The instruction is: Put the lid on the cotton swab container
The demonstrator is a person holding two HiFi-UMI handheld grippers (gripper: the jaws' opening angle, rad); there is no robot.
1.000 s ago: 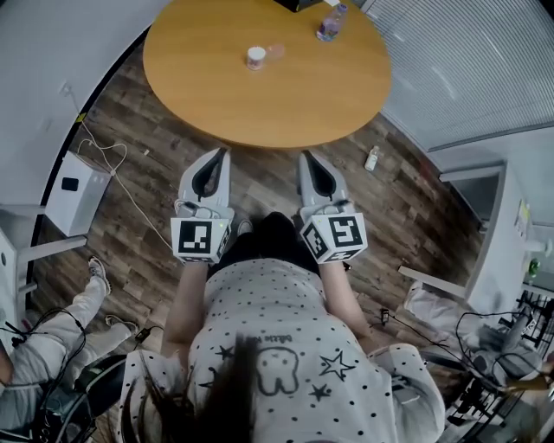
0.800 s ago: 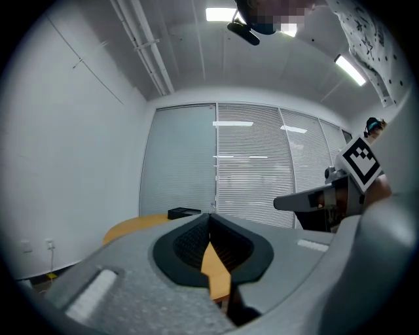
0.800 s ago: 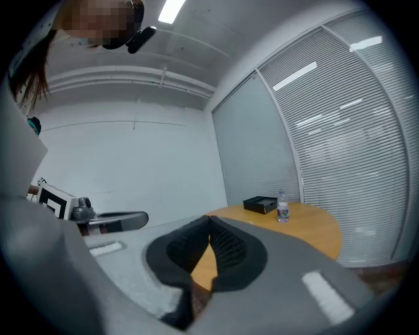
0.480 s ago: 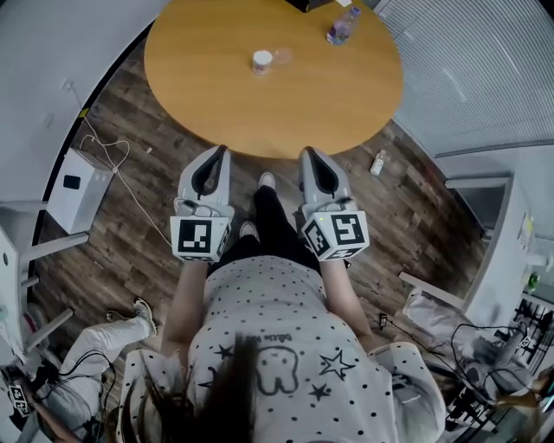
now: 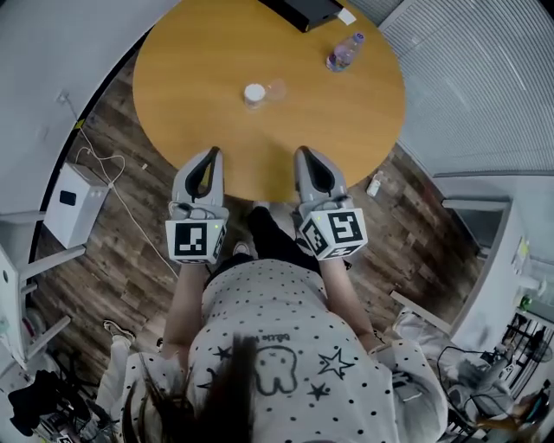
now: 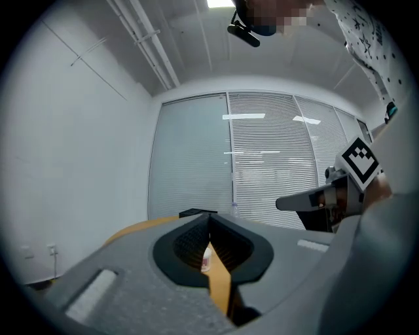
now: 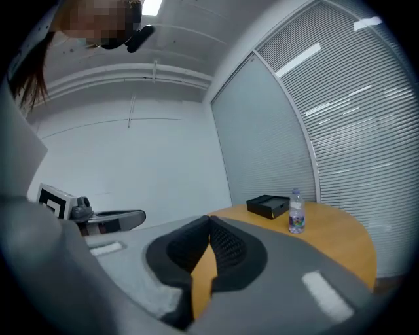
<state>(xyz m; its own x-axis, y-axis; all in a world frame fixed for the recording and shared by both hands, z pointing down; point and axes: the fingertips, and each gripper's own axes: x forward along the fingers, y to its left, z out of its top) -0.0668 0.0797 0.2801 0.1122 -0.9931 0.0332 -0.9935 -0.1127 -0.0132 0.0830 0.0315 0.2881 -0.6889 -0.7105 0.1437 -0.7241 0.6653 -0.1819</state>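
The cotton swab container [image 5: 254, 93] stands upright near the middle of the round tabletop [image 5: 346, 121]. What looks like its clear lid [image 5: 275, 88] lies just beside the container, on the side toward the water bottle [image 5: 344, 52]. The bottle and a black box [image 5: 305, 9] sit well beyond the container at the far edge. The left tongs [image 5: 210, 156] and the right tongs [image 5: 305, 154] both hover well short of the container, over the near rim. Each has its two halves pressed together with nothing between them. The step in hand looks to be the reach, with the lidding not yet begun. To do it well, the right tongs, being on the lid's side of the container, should part before they arrive. They should then come down on the lid's rim and pinch lightly, since thin clear plastic will likely slip or flex. The left tongs could steady the container low on its wall so it does not tip or slide when the lid is pressed on. The lid should be level and centred over the container's mouth before it is pushed down.
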